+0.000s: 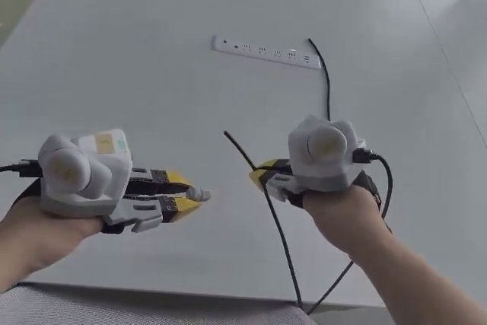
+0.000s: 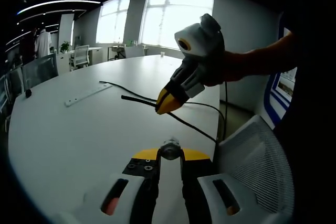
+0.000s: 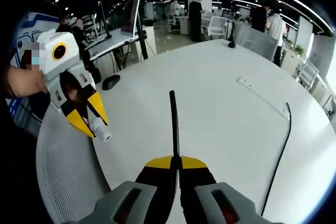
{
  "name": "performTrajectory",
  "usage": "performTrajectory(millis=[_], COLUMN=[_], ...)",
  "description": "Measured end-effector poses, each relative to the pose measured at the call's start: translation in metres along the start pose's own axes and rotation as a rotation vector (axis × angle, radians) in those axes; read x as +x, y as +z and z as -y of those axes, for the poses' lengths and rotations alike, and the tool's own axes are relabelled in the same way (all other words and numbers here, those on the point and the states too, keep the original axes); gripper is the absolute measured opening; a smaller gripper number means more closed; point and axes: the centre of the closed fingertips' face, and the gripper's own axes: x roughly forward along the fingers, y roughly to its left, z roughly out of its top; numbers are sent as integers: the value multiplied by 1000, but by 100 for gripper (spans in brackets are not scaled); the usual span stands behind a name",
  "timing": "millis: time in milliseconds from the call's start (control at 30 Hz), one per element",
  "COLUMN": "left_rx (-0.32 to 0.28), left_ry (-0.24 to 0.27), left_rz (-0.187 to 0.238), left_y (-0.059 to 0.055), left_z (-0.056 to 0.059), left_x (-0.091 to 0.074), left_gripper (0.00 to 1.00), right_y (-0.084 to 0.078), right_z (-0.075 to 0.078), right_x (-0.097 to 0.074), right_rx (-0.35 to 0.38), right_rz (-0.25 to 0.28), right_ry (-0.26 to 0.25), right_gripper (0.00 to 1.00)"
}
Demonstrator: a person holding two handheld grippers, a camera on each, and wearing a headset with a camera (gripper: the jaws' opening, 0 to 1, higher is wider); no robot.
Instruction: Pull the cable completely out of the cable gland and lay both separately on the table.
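Note:
The small grey-white cable gland (image 1: 199, 195) is clamped in the yellow tips of my left gripper (image 1: 189, 197), low over the table's near edge. The left gripper view has the gland (image 2: 170, 149) end-on between my shut jaws. My right gripper (image 1: 259, 176) is shut on the thin black cable (image 1: 237, 150), whose free end sticks up and left, apart from the gland. Behind the gripper the cable trails down over the table edge. In the right gripper view the cable (image 3: 172, 119) runs straight out from my jaws, with the left gripper (image 3: 89, 119) and gland (image 3: 100, 128) to the left.
A white power strip (image 1: 266, 52) lies farther back on the white table (image 1: 114, 74), its black cord (image 1: 327, 81) curving toward me. A grey mesh chair back (image 1: 152, 306) sits at the near edge. People and desks stand far off.

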Motion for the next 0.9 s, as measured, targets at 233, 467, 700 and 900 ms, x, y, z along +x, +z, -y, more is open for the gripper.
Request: performTrajectory(millis=[233, 467, 700, 900], left_rx=[-8, -18, -32, -44], left_ry=[-3, -4, -12, -18], left_rz=[6, 17, 21, 29], left_y=[-6, -11, -23, -32], left_z=[-2, -7, -11, -15], left_x=[-3, -6, -7, -9], left_gripper=[15, 15, 15, 15], right_y=[30, 63, 85, 107], right_z=[19, 28, 27, 15], right_x=[5, 19, 42, 64], right_rx=[10, -2, -38, -97], right_rz=[30, 53, 49, 36], right_ry=[-36, -59, -57, -32], right_gripper=[0, 0, 0, 0])
